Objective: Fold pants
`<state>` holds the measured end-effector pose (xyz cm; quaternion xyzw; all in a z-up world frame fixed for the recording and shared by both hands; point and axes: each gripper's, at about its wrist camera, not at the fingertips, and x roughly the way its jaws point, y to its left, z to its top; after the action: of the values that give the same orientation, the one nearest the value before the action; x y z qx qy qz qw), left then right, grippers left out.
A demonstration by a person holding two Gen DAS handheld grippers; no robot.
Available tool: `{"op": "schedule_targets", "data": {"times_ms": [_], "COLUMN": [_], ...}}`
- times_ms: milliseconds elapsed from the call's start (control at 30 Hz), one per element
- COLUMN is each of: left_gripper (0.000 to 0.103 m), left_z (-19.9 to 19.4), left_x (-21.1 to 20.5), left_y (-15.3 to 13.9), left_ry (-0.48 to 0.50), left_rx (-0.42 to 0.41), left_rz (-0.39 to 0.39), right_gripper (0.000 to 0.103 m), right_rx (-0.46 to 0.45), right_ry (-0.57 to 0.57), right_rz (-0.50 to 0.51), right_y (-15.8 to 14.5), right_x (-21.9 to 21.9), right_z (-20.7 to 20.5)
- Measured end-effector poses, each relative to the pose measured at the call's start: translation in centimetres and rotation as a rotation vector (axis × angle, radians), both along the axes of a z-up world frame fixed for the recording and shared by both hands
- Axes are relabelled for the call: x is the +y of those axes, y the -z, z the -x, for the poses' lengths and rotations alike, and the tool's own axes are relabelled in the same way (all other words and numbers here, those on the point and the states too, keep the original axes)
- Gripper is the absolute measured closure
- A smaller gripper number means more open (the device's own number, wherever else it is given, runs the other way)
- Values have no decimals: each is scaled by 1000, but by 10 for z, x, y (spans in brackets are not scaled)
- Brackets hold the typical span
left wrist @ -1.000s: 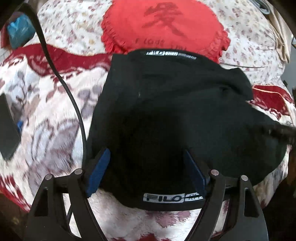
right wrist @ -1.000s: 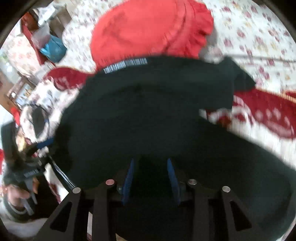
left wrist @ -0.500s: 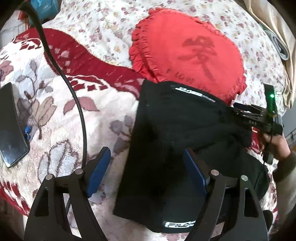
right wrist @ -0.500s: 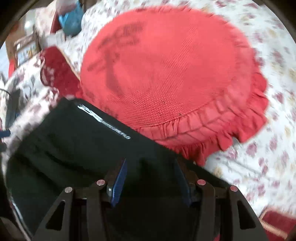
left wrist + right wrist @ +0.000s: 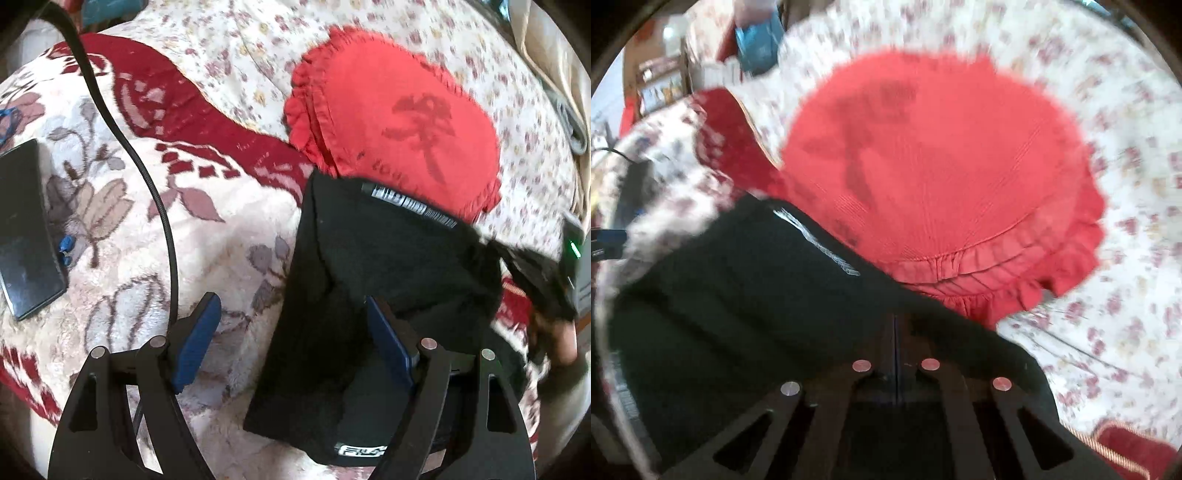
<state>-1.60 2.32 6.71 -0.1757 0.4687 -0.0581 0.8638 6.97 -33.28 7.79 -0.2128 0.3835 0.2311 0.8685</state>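
My left gripper (image 5: 291, 336) hangs spread wide over the black pants (image 5: 369, 273), gripping nothing. My right gripper (image 5: 895, 332) has just snapped together, pinching the pants' edge. The pants lie folded just below the red cushion (image 5: 399, 125), overlapping its frill.

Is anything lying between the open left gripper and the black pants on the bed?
Nothing visible does. The left gripper hangs open right over the left edge of the black pants, with only bare blanket under its left finger. The phone and cable lie off to the left, and the red cushion lies beyond the pants.
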Motion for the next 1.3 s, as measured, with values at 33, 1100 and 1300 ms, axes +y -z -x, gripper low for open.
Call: {"op": "schedule_targets", "data": {"times_ms": [33, 1100, 1300], "left_gripper": [23, 23, 23], "left_z": [3, 9, 33], "left_x": [3, 31, 41], "left_y": [-4, 7, -20], "left_ry": [-11, -80, -115], "left_rx": [-12, 40, -37], "left_rz": [6, 85, 112], "right_gripper": [103, 97, 97], "right_rx": [-15, 34, -10], "right_ry": [-4, -75, -134], "right_rz": [-24, -8, -131], "right_y": [-9, 11, -40], "right_x": [-1, 10, 5], "right_z": [18, -9, 128]}}
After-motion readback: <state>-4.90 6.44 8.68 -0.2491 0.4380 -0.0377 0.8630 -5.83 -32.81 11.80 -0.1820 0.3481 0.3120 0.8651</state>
